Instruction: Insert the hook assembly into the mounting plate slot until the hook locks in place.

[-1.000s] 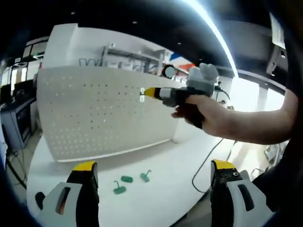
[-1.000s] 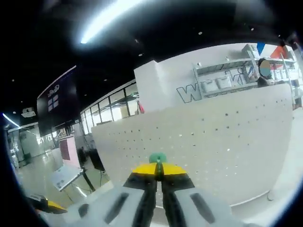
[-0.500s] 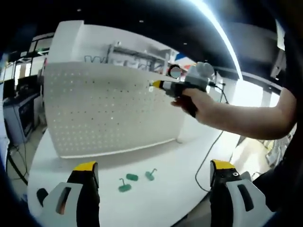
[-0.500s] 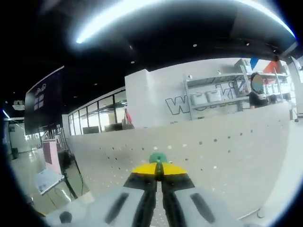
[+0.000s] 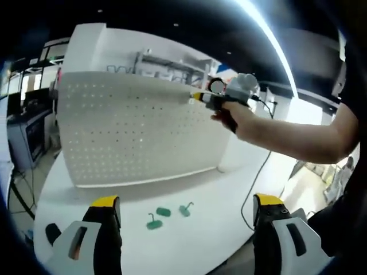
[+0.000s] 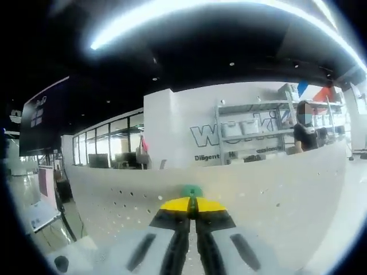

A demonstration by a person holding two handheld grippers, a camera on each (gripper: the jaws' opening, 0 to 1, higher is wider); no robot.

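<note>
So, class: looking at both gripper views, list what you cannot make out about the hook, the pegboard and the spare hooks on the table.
- Right gripper view: the green hook is mostly hidden between the shut right gripper; its shape cannot be told.
- Left gripper view: whether the hook touches the pegboard is too small to tell.
- Left gripper view: the spare hooks on the table are too small for detail.

White hole-dotted mounting plate (image 5: 137, 134), green hooks (image 5: 169, 213) on white table (image 5: 195, 240), yellow-tipped black jaws.
</note>
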